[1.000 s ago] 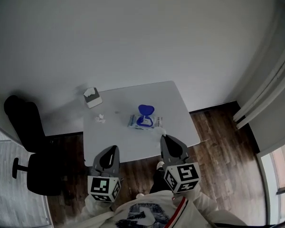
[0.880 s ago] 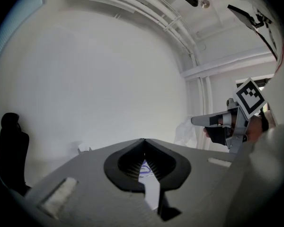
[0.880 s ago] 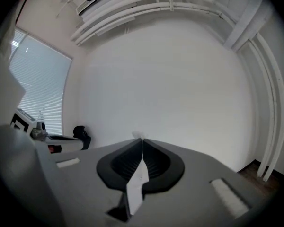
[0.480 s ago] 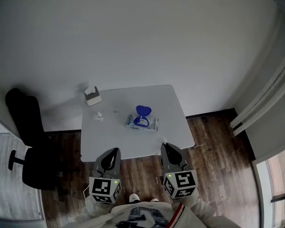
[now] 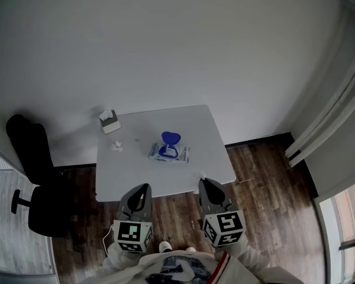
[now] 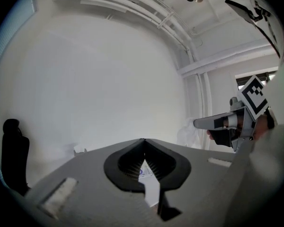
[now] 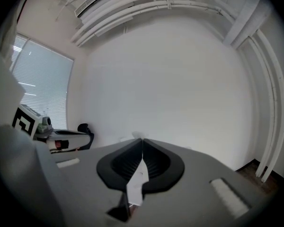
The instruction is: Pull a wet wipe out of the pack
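Head view: pack (image 5: 168, 153) lengthwise left-right; right gripper (image 5: 204, 183) tight on wipe (image 5: 202, 177), left gripper (image 5: 145, 186) closed.

Table (image 5: 165, 182): plain white, no pattern.
Wipe pack (image 5: 176, 154), centre of table: white with pale blue print. Its lid (image 5: 170, 138) is deep blue.
Small box (image 5: 109, 122), at the table's 10 o'clock corner: white over grey.
Crumpled scrap (image 5: 116, 147), at 9 o'clock of the pack: white.
Left gripper (image 5: 145, 187) and right gripper (image 5: 205, 182): grey shells, black ribbed pads, cubes bearing black-and-white square markers.
Wet wipe (image 5: 202, 177) at the right gripper's tip: white.
Chair (image 5: 41, 206), at 9 o'clock of the table: black.
Floor (image 5: 266, 176): dark brown wood planks.
Wall (image 5: 165, 40): white.
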Demonstrator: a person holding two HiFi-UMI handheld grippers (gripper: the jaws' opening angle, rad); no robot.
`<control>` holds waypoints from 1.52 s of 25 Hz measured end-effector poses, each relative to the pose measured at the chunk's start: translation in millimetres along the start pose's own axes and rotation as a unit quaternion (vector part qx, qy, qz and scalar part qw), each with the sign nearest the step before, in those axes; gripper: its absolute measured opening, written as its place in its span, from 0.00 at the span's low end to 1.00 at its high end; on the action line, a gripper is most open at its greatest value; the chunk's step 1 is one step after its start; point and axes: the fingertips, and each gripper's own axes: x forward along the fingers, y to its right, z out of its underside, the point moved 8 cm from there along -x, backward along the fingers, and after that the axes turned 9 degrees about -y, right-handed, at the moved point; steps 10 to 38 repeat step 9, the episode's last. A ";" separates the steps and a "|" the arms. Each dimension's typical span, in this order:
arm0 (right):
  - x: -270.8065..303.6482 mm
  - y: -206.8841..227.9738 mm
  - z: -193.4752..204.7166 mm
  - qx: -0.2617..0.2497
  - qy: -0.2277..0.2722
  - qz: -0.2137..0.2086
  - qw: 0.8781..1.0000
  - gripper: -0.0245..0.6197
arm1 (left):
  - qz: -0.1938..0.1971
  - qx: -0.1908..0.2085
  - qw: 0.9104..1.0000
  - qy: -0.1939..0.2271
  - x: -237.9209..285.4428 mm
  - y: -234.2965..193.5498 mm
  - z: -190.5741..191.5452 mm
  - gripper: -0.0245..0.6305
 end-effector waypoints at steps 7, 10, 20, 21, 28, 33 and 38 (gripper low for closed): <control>-1.2 4.4 2.8 0.001 -0.002 -0.007 1.000 0.05 | 0.001 0.000 1.000 -0.002 2.2 5.7 -0.5 0.04; -0.8 3.9 3.2 -0.002 -0.002 -0.009 1.000 0.05 | 0.001 0.000 1.000 -0.003 2.7 6.5 0.4 0.04; -0.8 3.9 3.2 -0.002 -0.002 -0.009 1.000 0.05 | 0.001 0.000 1.000 -0.003 2.7 6.5 0.4 0.04; -0.8 3.9 3.2 -0.002 -0.002 -0.009 1.000 0.05 | 0.001 0.000 1.000 -0.003 2.7 6.5 0.4 0.04; -0.8 3.9 3.2 -0.002 -0.002 -0.009 1.000 0.05 | 0.001 0.000 1.000 -0.003 2.7 6.5 0.4 0.04; -0.8 3.9 3.2 -0.002 -0.002 -0.009 1.000 0.05 | 0.001 0.000 1.000 -0.003 2.7 6.5 0.4 0.04; -0.8 3.9 3.2 -0.002 -0.002 -0.009 1.000 0.05 | 0.001 0.000 1.000 -0.003 2.7 6.5 0.4 0.04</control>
